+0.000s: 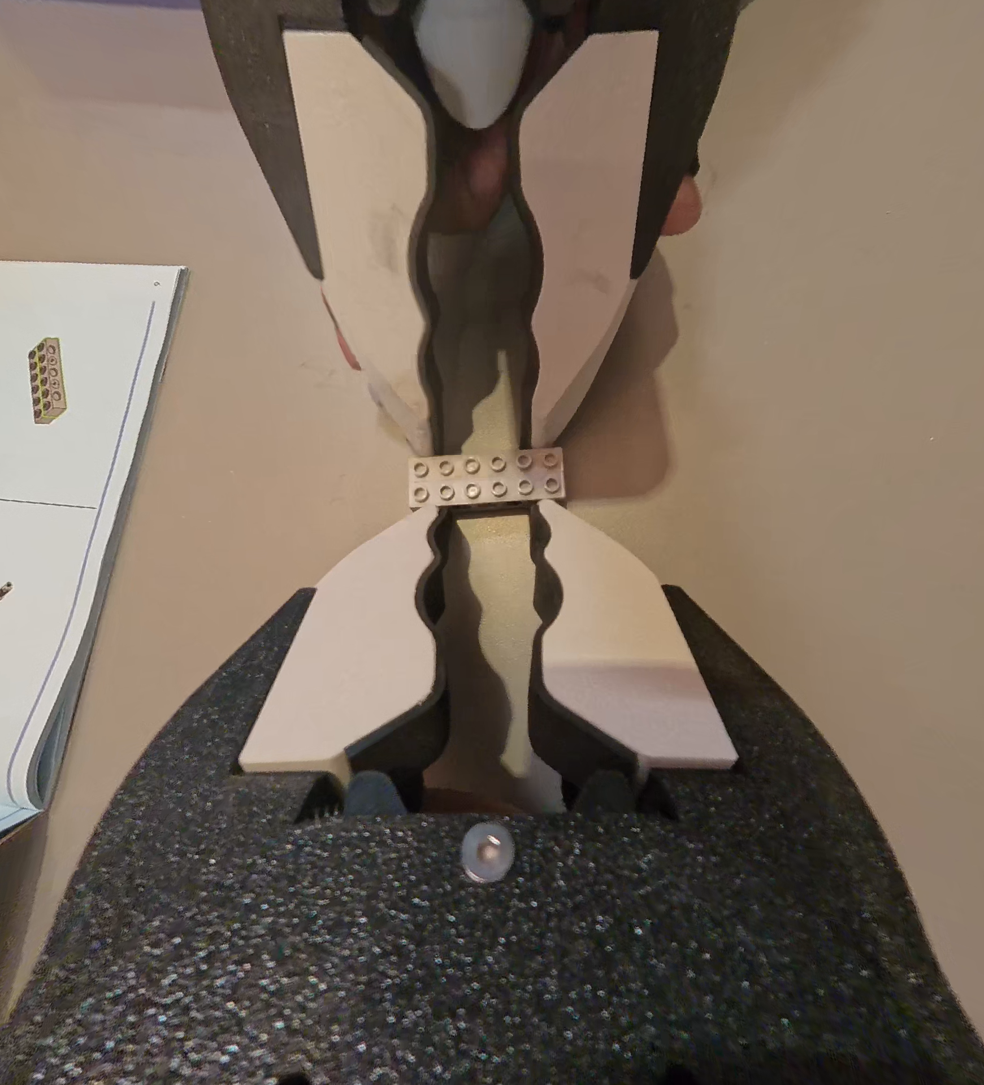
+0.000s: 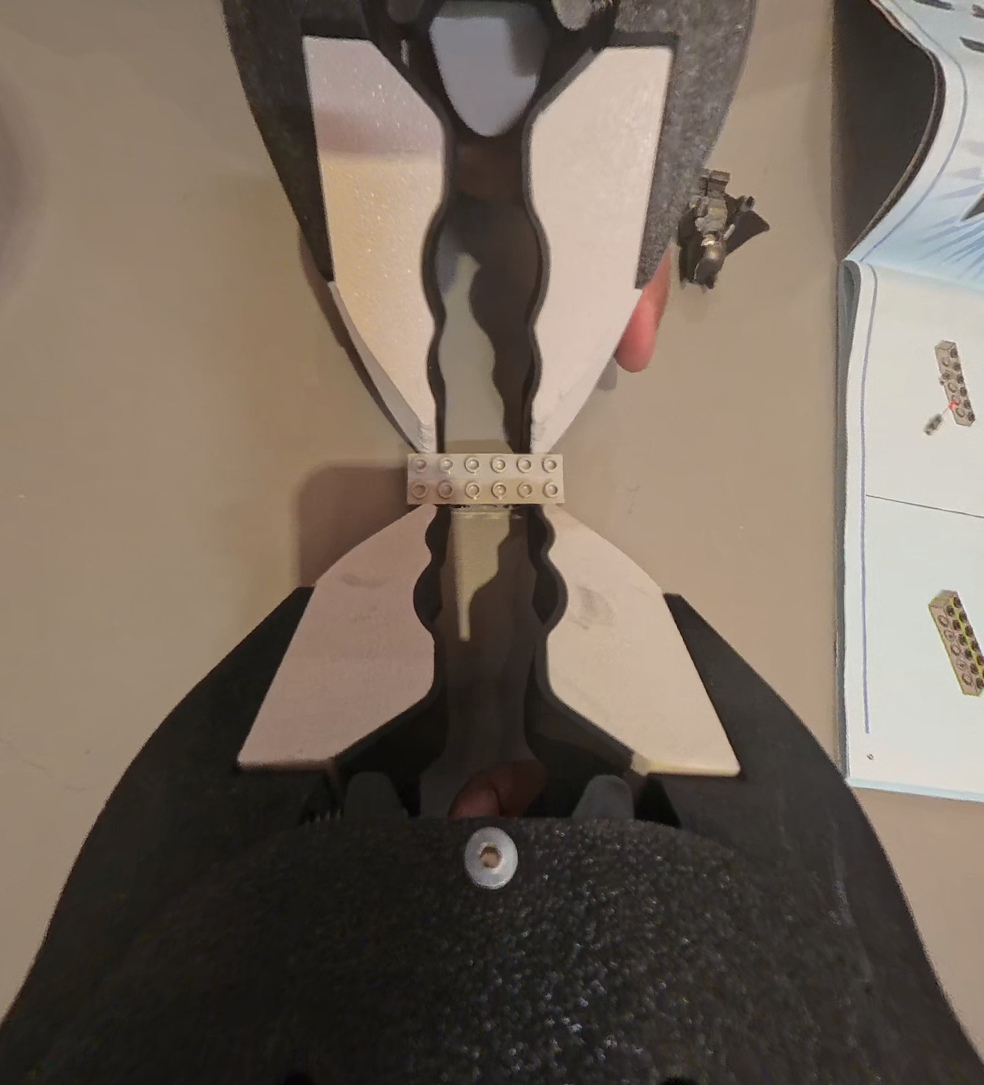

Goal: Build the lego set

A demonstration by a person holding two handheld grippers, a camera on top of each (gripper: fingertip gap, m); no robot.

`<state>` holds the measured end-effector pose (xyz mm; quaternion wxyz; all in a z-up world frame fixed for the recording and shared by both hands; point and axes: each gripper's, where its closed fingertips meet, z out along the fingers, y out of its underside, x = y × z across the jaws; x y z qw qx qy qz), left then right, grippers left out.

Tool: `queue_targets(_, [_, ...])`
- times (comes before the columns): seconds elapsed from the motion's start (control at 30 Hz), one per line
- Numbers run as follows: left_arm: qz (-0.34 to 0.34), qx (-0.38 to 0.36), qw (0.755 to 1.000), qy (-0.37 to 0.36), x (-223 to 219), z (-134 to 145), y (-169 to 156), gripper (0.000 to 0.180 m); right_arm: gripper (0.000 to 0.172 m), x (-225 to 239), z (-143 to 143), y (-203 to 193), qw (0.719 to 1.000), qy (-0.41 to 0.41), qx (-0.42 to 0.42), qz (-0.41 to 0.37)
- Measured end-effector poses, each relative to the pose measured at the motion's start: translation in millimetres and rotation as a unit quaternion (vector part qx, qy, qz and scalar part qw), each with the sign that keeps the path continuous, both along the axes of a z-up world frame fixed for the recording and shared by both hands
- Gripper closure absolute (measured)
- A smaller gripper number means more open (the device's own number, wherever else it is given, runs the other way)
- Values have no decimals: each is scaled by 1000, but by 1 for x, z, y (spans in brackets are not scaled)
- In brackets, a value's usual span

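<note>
1. The left gripper (image 1: pixel 486 519) is seen with its jaws set narrow; a slim strip of the beige table (image 1: pixel 830 587) shows between the two white fingers, and nothing is clamped between the pads.
2. The right gripper (image 2: pixel 486 519) is set the same way, narrow and with only table showing between its fingers.
3. The two grippers are pointed at each other, tip to tip.
4. A grey studded brick (image 1: pixel 486 478) (two rows of six studs) lies crosswise between them, studs up. Each long side is met by the fingertips of one gripper, and both ends reach out past the fingers.
5. It cannot be told whether the brick rests on the table or is lifted a little.
6. An open instruction booklet (image 1: pixel 37 469) lies on the table well apart from the brick.
7. A small dark grey built piece (image 2: pixel 712 229) stands near the booklet, beside the left gripper
</note>
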<state>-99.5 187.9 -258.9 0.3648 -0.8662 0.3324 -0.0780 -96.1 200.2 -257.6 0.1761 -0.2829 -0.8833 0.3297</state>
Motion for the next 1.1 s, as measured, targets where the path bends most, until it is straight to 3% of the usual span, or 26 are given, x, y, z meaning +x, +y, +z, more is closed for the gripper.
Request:
queue_targets(0.23, [10,-8,1000,-4,-2,0,-2,149,135,0,0,5,1000,-2,1,-14])
queue_targets(0.43, [3,-11,1000,-15,3,0,-2,152,147,4,0,-2,1000,-2,-1,2])
queue_targets(1.1, [4,-12,1000,-26,2,2,0,156,150,3,0,-4,1000,-5,-4,8])
